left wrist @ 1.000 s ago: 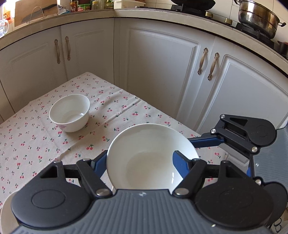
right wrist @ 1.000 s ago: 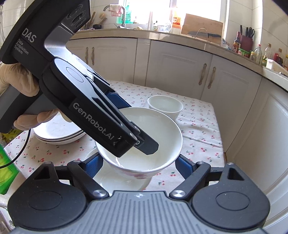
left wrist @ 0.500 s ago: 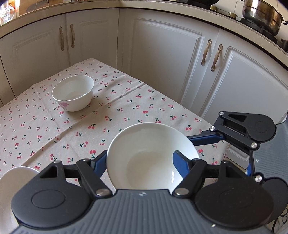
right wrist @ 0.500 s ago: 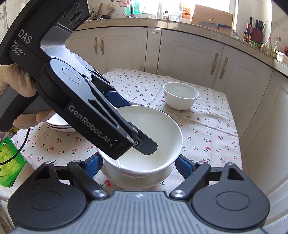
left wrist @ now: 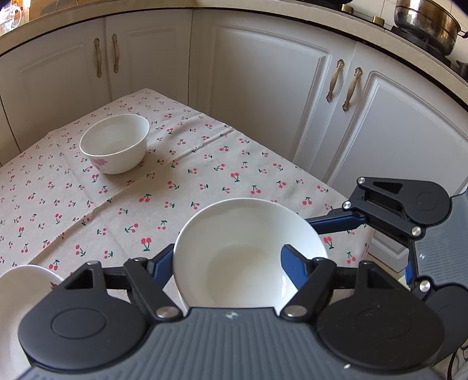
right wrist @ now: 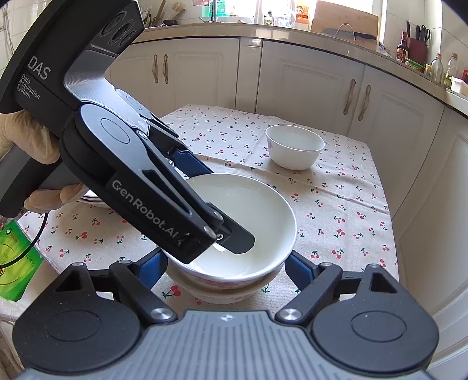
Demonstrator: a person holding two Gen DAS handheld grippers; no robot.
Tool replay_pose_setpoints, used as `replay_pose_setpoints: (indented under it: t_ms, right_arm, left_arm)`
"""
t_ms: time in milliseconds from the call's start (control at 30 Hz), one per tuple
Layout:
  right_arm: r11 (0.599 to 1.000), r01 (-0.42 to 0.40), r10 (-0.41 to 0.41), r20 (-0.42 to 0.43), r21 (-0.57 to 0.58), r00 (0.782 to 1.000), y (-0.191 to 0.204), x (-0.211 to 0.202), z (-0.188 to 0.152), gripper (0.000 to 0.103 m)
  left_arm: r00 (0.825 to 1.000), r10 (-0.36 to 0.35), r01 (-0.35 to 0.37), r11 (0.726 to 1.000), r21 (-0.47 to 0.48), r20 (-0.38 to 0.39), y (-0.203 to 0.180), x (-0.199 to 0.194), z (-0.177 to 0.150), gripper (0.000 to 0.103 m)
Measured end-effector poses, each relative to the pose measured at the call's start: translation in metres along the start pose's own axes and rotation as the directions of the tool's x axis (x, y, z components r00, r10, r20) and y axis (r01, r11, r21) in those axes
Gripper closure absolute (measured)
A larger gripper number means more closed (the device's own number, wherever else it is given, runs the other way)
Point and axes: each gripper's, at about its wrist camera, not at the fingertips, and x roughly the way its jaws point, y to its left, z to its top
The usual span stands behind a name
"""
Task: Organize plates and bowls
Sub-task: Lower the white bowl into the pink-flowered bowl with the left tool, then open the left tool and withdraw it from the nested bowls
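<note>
Jaws: left gripper (right wrist: 231, 238) is pinching the top bowl (right wrist: 242, 222) by its rim, nesting it; right gripper (right wrist: 225, 263) is bracketing the lower bowl (right wrist: 222, 293), contact unclear. I'm eyeing spare bowl (right wrist: 294, 146) at 1 o'clock.

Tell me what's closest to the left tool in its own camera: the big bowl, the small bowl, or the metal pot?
1. Big bowl: between the left tool's fingers.
2. Small bowl: farther up the cherry tablecloth, on the left.
3. Metal pot: on the counter, top right corner.
</note>
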Motion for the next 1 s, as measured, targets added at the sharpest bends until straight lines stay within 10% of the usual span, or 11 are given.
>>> replay_pose_setpoints:
  t_ms: [1000]
  right_arm:
    - [1.0, -0.006, 0.005, 0.055, 0.009, 0.998, -0.003, -0.008, 0.006, 0.0]
  left_arm:
    - [0.999, 0.032, -0.031, 0.999, -0.013, 0.015, 0.019, -0.01, -0.005, 0.023]
